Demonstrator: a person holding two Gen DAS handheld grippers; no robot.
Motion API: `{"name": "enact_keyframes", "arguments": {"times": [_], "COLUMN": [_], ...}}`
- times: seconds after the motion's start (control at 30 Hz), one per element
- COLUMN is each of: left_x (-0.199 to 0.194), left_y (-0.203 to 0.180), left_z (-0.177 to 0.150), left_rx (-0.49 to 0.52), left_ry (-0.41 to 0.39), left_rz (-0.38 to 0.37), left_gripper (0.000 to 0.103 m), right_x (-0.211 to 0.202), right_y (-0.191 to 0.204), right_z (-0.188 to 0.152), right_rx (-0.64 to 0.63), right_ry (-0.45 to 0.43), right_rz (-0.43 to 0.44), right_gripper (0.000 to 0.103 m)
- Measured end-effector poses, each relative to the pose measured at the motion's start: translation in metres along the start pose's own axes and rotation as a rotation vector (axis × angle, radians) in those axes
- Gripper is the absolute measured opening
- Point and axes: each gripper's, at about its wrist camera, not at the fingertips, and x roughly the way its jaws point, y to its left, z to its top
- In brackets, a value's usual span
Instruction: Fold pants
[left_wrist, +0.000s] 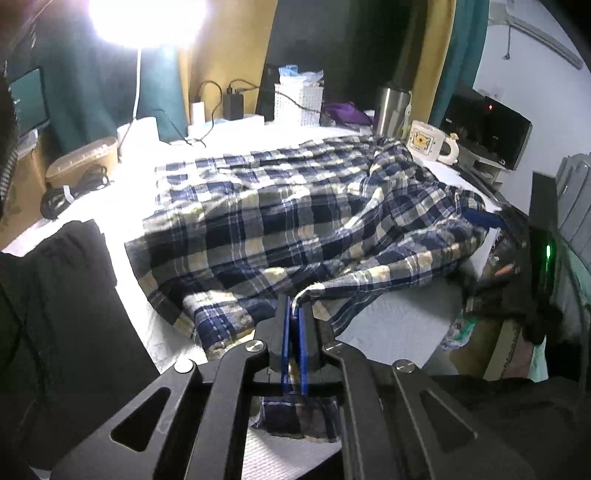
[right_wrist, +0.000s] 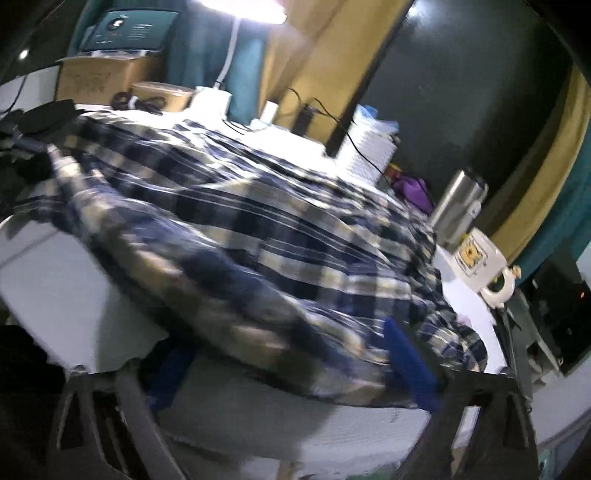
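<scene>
The pants (left_wrist: 295, 206) lie spread on the table (left_wrist: 399, 325) ahead of the left jaws, one edge between them. The mug (left_wrist: 430, 142) and steel tumbler (left_wrist: 391, 109) stand beyond, to the right.

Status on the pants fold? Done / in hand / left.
Done: plaid pants lie spread but rumpled on the white table; no finished fold shows.
In hand: left gripper is shut on a near edge of the fabric. Right gripper is open at the other edge, the picture too blurred to show contact.
Left: right-side grasp, then all the folding.
</scene>
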Motion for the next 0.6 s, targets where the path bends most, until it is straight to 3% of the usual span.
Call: {"name": "enact_keyframes", "arguments": {"times": [0.1, 0.27, 0.3, 0.33, 0.4, 0.5, 0.6], "left_x": [0.008, 0.014, 0.015, 0.016, 0.017, 0.021, 0.026], "left_y": [0.0, -0.006, -0.008, -0.011, -0.019, -0.029, -0.027], "left_z": [-0.005, -0.01, -0.011, -0.013, -0.017, -0.023, -0.026], "left_rx": [-0.005, 0.016, 0.029, 0.041, 0.064, 0.106, 0.132], "left_ry": [0.031, 0.069, 0.075, 0.08, 0.08, 0.098, 0.092], "left_rz": [-0.019, -0.035, -0.032, -0.03, -0.03, -0.014, 0.09], "left_gripper": [0.003, 0.007, 0.022, 0.05, 0.067, 0.067, 0.068], "right_x": [0.006, 0.012, 0.012, 0.013, 0.014, 0.011, 0.007], "right_y": [-0.018, -0.033, -0.033, -0.034, -0.039, -0.047, -0.056], "right_z": [0.003, 0.014, 0.017, 0.019, 0.024, 0.032, 0.04], "right_rx": [0.039, 0.082, 0.084, 0.09, 0.114, 0.148, 0.165], "right_ry": [0.025, 0.039, 0.04, 0.04, 0.04, 0.032, 0.014], "right_rz": [0.04, 0.075, 0.075, 0.076, 0.085, 0.097, 0.098], "right_gripper": [0.062, 0.059, 0.059, 0.059, 0.059, 0.059, 0.059]}}
